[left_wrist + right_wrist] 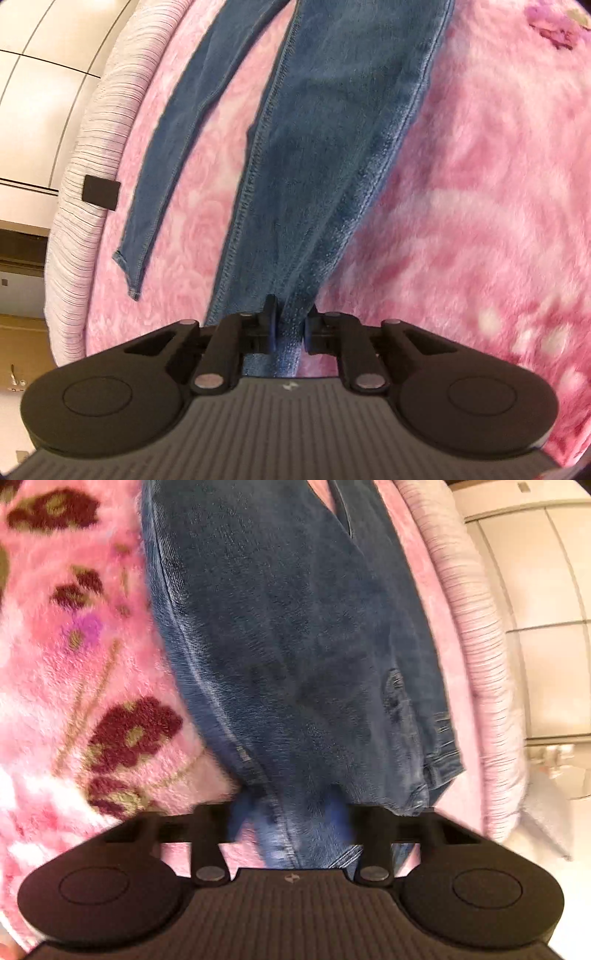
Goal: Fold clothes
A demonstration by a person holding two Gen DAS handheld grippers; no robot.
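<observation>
On a bed covered by a fluffy pink blanket (480,184), a pair of blue jeans (332,129) lies stretched out, and both pairs of tongs hold it.

From the left wrist camera, the left tongs (289,328) are closed narrowly on a bunched fold of the jeans, with the denim pinched between the two black fingers (270,314). From that grip one trouser leg runs up and away across the blanket, its stitched seam clearly visible. The other leg (173,147) lies flat on the blanket to the left of the gripped leg, apart from it, with its hem (127,273) nearest the camera. Beyond that leg, at the blanket's left edge, is a pale striped mattress edge (85,206) bearing a small dark tag (101,192), and past it a pale tiled floor (37,110).

From the right wrist camera, which is blurred, the right tongs (291,816) grip a thicker wad of the jeans (295,646), so their fingers stand wider apart than the left ones. The cloth hangs in a broad dark blue mass running away from the grip. Left of the jeans, the blanket (74,664) shows dark red flowers (133,731) on pink. Right of the jeans is the striped mattress edge (480,657), then floor (546,590).
</observation>
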